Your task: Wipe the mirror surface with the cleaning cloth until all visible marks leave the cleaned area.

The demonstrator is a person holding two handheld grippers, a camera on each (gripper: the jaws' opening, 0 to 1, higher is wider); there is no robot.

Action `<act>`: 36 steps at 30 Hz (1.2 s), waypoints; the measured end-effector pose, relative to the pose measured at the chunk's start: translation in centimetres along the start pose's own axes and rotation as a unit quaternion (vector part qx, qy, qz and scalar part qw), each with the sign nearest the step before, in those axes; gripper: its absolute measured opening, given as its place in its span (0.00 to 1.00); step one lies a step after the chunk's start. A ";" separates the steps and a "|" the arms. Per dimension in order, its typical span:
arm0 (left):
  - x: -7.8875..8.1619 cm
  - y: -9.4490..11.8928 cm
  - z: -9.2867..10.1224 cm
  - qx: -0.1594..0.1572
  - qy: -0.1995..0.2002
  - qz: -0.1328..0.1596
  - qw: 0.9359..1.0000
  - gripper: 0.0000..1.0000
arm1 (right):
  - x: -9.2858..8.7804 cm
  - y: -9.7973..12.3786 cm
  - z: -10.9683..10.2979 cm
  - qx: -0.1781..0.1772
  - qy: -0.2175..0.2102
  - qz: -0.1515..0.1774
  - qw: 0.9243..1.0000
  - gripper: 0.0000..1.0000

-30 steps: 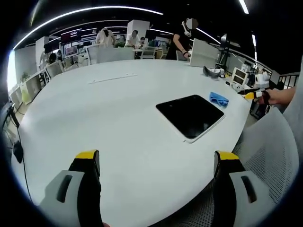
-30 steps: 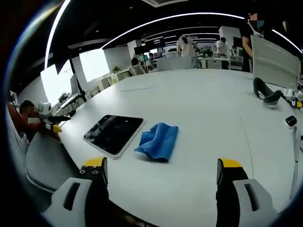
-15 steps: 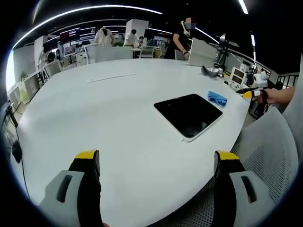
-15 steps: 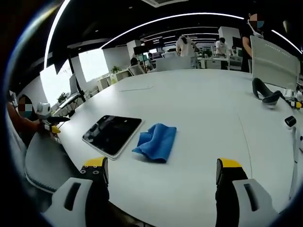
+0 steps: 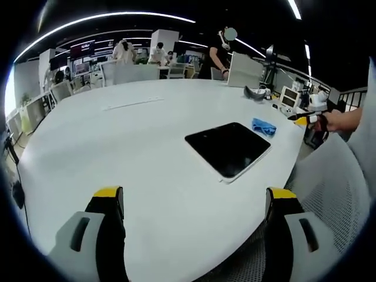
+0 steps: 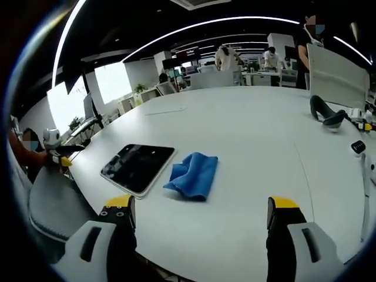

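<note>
Over the last second little has changed: in the left gripper view the mirror has slid slightly toward the left of the frame and the far office has shifted with it, so this reads as the camera swinging a little, not the mirror moving. In the right gripper view the cleaning cloth has edged a touch lower and to the left, the same kind of drift. For the task this suggests both hands are only settling their aim; wiping has not begun, and the cloth lies untouched. The left gripper has its fingers spread wide with nothing between them, and the mirror lies flat on the white bench above and slightly right of their gap, well apart from the tips. The right gripper is likewise wide apart and empty; the blue cloth sits crumpled at frame centre, just above the gap between its fingers, near but not touching. The cloth lies just beside the mirror's right-hand edge in that view, with the mirror toward the middle left.
</note>
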State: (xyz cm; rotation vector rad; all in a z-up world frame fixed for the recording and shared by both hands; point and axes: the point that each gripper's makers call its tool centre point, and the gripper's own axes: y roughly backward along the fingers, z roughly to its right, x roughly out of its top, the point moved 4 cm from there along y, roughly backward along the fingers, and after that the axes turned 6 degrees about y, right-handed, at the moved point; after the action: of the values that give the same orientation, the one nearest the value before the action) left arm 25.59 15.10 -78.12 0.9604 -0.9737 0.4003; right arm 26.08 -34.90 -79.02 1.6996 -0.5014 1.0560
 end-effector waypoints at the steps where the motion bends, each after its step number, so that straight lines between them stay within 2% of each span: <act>1: 0.4 0.1 0.3 -0.004 -0.005 0.010 1.000 0.99 | 0.0 -0.1 0.1 -0.002 -0.002 0.000 1.000 0.92; 9: 0.0 -0.1 0.5 -0.008 0.005 -0.004 1.000 0.99 | 0.0 0.1 -0.3 0.005 0.004 -0.006 1.000 0.91; 14: 0.3 -0.1 0.7 -0.010 -0.014 0.010 1.000 0.98 | -0.3 0.2 -0.1 0.003 0.003 -0.008 1.000 0.91; 36: 0.1 -0.1 0.4 -0.004 -0.008 0.002 1.000 0.99 | 0.4 -0.4 0.4 0.004 0.012 -0.013 1.000 0.91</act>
State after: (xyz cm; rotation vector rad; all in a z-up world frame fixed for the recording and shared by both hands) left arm 25.50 14.71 -77.94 0.9559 -0.9910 0.3926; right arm 26.77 -35.01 -78.95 1.6933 -0.4586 1.0595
